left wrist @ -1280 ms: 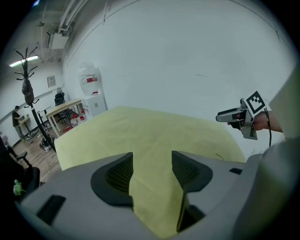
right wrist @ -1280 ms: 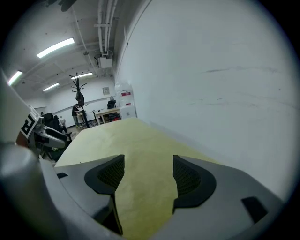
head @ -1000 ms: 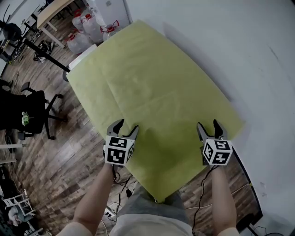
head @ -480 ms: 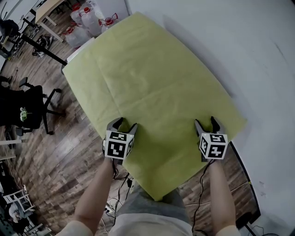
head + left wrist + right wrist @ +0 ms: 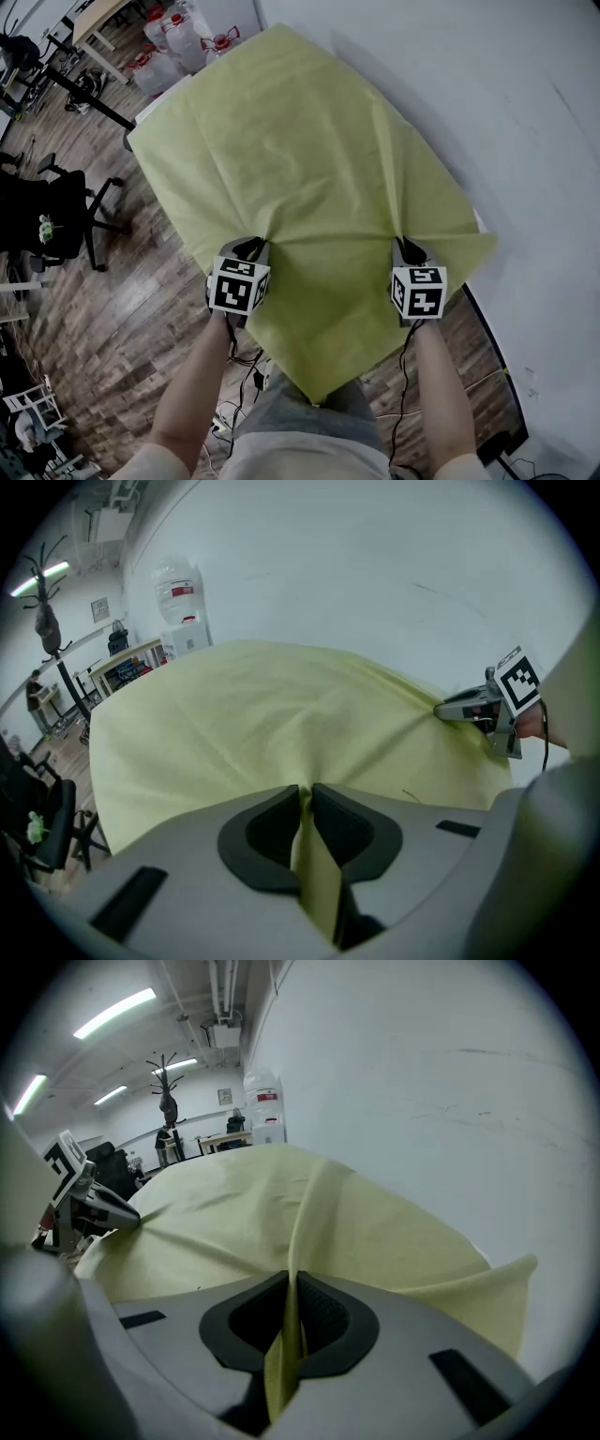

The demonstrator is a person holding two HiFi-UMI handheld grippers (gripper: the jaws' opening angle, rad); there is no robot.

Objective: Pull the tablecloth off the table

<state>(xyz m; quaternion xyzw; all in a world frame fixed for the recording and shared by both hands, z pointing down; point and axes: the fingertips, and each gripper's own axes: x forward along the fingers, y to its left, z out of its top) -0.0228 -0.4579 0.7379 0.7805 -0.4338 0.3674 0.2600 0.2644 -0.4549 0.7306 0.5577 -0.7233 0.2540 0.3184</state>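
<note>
Now the left gripper (image 5: 251, 246) and right gripper (image 5: 408, 246) have just closed, each pinching a fold of the cloth (image 5: 309, 159), which covers the table (image 5: 159, 101). The folds sit by the near edge. A jerky or uneven pull could slip a thin pinch free.

Left gripper (image 5: 250, 247), right gripper (image 5: 410, 246): jaws just clamped tablecloth (image 5: 309, 150).

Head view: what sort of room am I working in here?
Likely an office or lab workspace: an office chair stands on the wood floor at left, big water jugs cluster beyond the tablecloth, and a plain white wall runs along the right.
</note>
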